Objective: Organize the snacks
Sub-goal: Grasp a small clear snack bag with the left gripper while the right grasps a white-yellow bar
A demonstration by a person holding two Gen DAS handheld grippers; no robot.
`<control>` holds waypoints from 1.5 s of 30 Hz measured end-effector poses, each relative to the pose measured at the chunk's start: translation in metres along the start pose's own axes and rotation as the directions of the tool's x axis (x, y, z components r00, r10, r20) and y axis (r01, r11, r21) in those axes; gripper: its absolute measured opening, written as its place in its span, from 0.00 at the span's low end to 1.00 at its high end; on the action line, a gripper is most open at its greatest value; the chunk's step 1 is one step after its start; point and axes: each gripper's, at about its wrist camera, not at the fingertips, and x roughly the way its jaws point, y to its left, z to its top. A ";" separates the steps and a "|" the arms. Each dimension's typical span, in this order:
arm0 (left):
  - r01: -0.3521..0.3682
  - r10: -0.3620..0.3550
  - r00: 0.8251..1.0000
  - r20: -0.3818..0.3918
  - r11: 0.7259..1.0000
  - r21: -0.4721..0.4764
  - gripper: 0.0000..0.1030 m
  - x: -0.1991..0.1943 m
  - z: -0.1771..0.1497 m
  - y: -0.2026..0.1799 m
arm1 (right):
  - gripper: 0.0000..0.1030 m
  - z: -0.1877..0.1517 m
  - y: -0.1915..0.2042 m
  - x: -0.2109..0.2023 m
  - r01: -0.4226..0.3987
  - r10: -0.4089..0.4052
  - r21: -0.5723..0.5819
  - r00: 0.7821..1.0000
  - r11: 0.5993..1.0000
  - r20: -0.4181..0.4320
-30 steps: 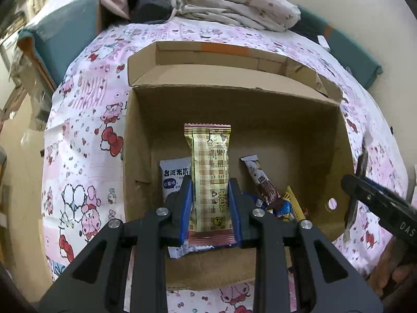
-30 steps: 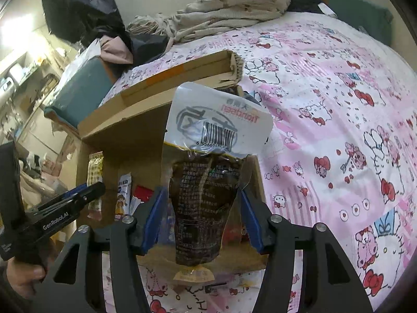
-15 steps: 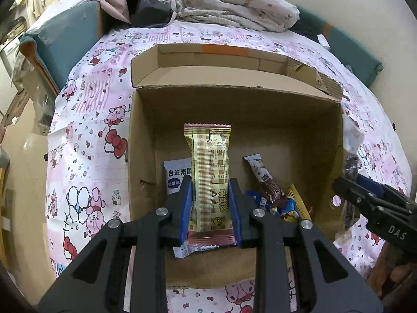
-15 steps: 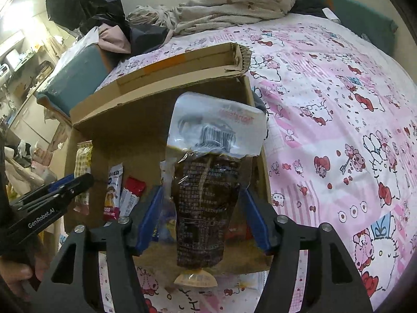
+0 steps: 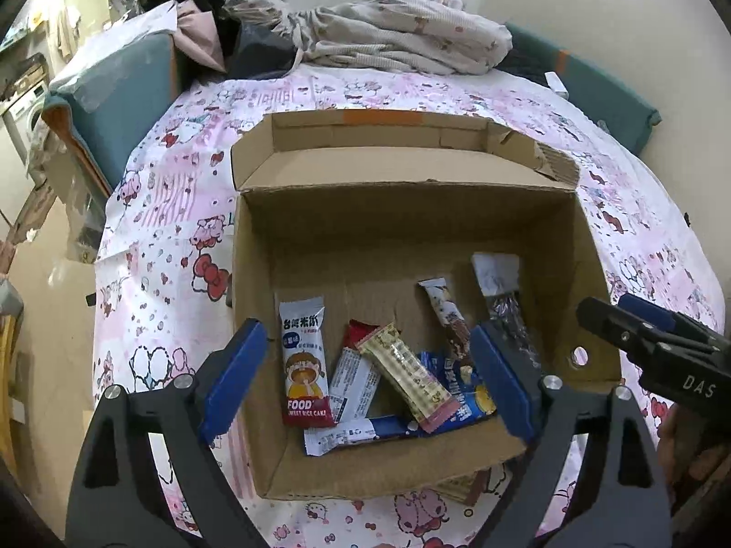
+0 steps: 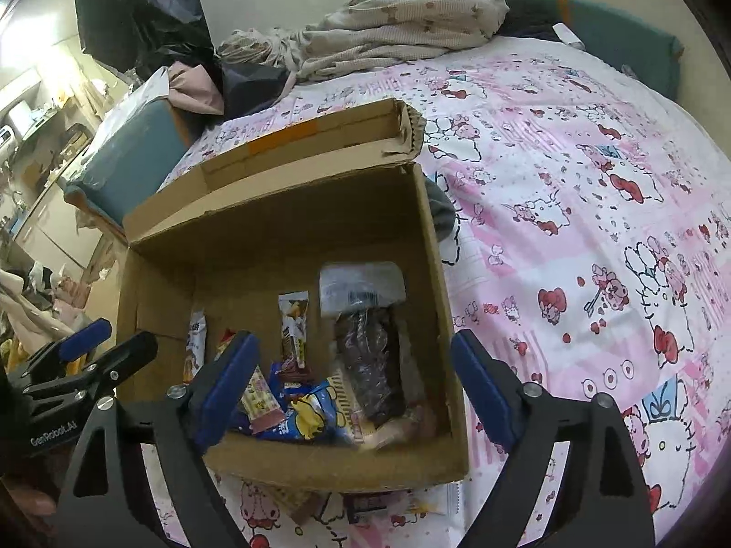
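Cardboard box [image 5: 402,237] sits open on pink bedsheet [image 5: 155,210], snacks piled on its floor toward the near wall. Checked bar [image 5: 406,376] lies diagonally on top of blue packets [image 5: 461,392]; rice cake pack [image 5: 304,365] at left; dark pouch [image 6: 370,356] leans along the right wall, white header up. Chocolate bar [image 6: 292,329] between them. Left gripper [image 5: 365,383] spread wide, holding nothing, above near edge. Right gripper [image 6: 352,388] also spread wide, empty. More wrappers [image 6: 365,502] on sheet beside near wall. Blanket [image 5: 402,41] at far end.
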 end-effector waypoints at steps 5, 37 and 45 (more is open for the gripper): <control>0.000 0.000 1.000 0.006 1.000 0.001 0.86 -0.004 0.000 -0.001 | 0.86 0.001 0.000 -0.003 -0.002 0.002 -0.004 1.000 1.000 0.008; 0.004 -0.010 0.997 -0.080 0.997 -0.082 0.86 -0.049 -0.062 0.013 | 0.86 -0.063 -0.001 -0.083 0.023 -0.026 0.078 0.999 0.997 0.040; 0.021 -0.028 0.993 -0.115 0.998 -0.064 0.86 -0.043 -0.070 0.005 | 0.86 -0.089 -0.032 -0.078 -0.016 0.032 0.238 0.997 0.971 -0.064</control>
